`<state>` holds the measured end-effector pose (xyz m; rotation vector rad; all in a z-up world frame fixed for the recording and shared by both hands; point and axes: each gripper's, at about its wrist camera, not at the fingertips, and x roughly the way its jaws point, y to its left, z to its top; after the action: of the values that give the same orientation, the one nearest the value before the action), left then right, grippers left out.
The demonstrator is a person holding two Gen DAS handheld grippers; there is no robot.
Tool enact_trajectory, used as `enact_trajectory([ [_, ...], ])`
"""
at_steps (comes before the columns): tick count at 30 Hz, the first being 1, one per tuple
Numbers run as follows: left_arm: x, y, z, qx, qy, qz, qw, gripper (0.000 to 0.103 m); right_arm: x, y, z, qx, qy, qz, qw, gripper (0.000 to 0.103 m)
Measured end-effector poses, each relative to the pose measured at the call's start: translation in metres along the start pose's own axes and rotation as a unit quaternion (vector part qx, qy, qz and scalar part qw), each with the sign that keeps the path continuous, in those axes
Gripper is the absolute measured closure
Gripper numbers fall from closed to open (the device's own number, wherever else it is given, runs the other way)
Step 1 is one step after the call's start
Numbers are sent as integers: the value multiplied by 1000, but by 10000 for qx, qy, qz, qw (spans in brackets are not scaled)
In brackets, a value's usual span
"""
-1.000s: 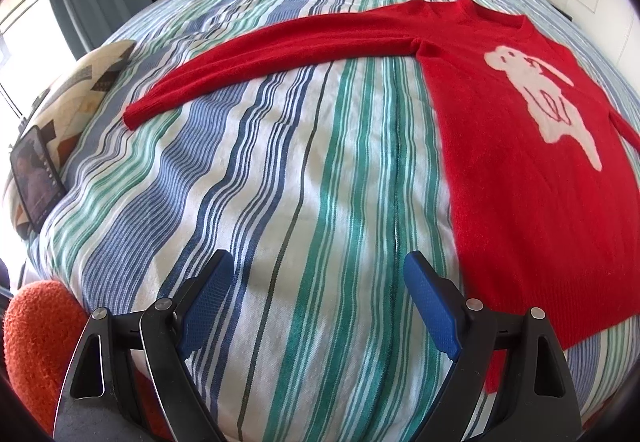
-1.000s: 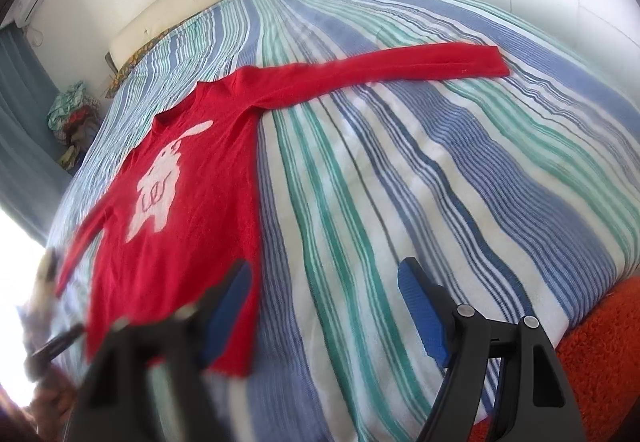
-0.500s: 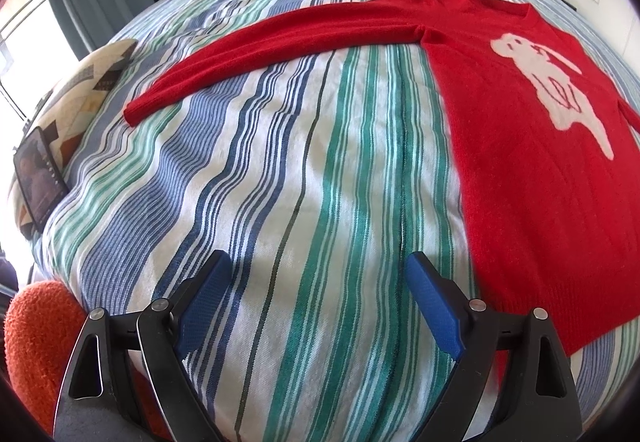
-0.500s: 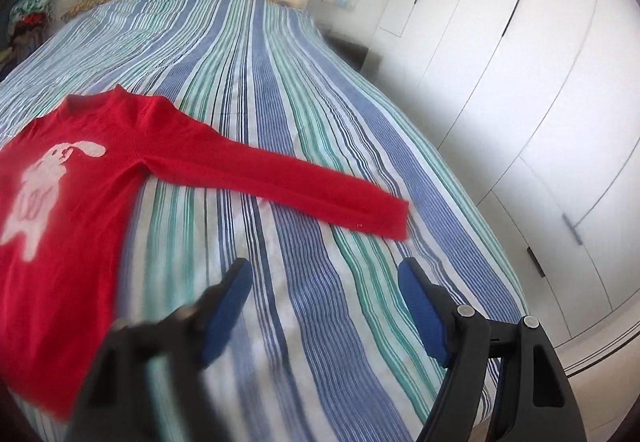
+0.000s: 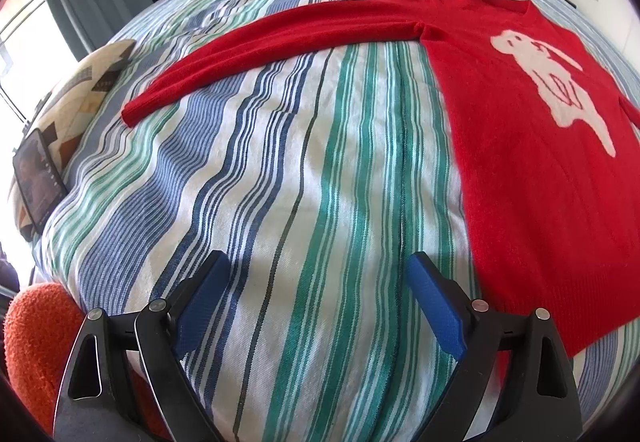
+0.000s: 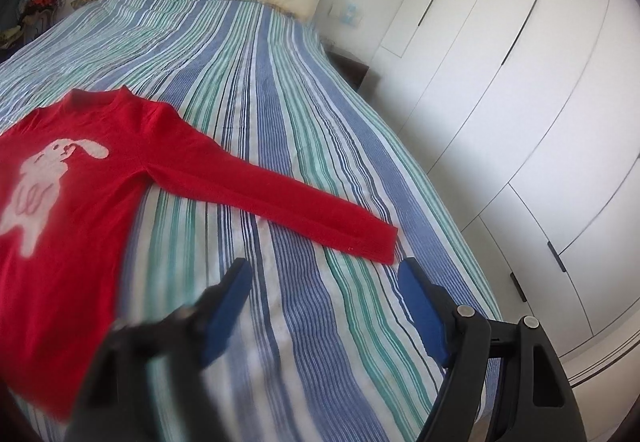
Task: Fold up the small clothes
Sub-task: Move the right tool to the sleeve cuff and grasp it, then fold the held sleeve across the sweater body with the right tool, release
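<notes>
Since a second ago my right gripper [image 6: 322, 284] has swung off the sweater's body toward its right sleeve; the cuff [image 6: 374, 240] now lies just ahead of the fingertips, nearer the right-hand finger. Left view barely changed: a small creep forward, sweater a touch further right in frame.

Sweater [image 5: 540, 161]: red knit, white animal on the chest, spread flat and face up on the striped bed [image 5: 320, 181]. Both sleeves out straight to the sides. Left cuff [image 5: 134, 113] well ahead of my left gripper [image 5: 316, 288], near the bed's edge by a patterned cushion [image 5: 80, 89] and a tablet [image 5: 38, 181].

Handling, my judgement: light, soft, limp knit. It will sag and stretch if lifted by one point, and may drag on the bedcover. Best holds look like the cuffs, where the fabric is doubled, to lay each sleeve across the chest; later the hem corners.

Grippers: both spread wide, blue pads well apart, nothing between them, nothing touching cloth that I can see. Left hangs over bare bedding, with the sweater's hem just to its right. Right-view left finger is motion-blurred, so I can't judge its exact line. Wardrobe [image 6: 520, 101] stands beyond the bed on the right.
</notes>
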<state>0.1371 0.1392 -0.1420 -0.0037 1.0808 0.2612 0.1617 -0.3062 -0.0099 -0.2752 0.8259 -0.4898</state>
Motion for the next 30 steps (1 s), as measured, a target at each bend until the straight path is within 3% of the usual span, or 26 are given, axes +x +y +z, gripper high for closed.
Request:
enact_trajectory([
  [10, 1, -1, 0, 12, -1, 13, 10000, 11, 10, -5, 1, -8, 34, -39, 10000, 28],
  [11, 1, -1, 0, 21, 1, 22, 10000, 11, 14, -8, 2, 97, 71, 114, 9999, 28],
  [13, 2, -2, 0, 43, 5, 42, 10000, 10, 34, -27, 8, 783, 344, 896, 9923, 28],
  [15, 2, -3, 0, 47, 3, 53, 10000, 10, 64, -58, 10, 1904, 617, 1722, 9645, 28],
  [17, 2, -2, 0, 31, 7, 52, 10000, 9, 98, -88, 7, 2890, 773, 2018, 9326, 28],
  [19, 3, -2, 0, 30, 12, 64, 10000, 9, 136, -108, -2, 3688, 944, 2592, 8876, 28],
  [21, 4, -3, 0, 41, 19, 83, 10000, 8, 173, -116, -18, 4370, 1292, 2902, 8415, 28],
  [23, 5, -4, 0, 51, 16, 103, 9999, 7, 203, -119, -38, 4977, 1564, 2975, 7995, 29],
  [25, 6, -5, 0, 68, 11, 128, 9999, 7, 225, -123, -53, 5468, 1626, 2919, 7677, 33],
  [28, 7, -6, 0, 98, 16, 179, 9998, 6, 244, -132, -65, 6106, 1296, 2739, 7317, 39],
  [30, 8, -6, 1, 97, 17, 196, 9998, 5, 253, -136, -68, 6366, 1182, 2558, 7178, 56],
])
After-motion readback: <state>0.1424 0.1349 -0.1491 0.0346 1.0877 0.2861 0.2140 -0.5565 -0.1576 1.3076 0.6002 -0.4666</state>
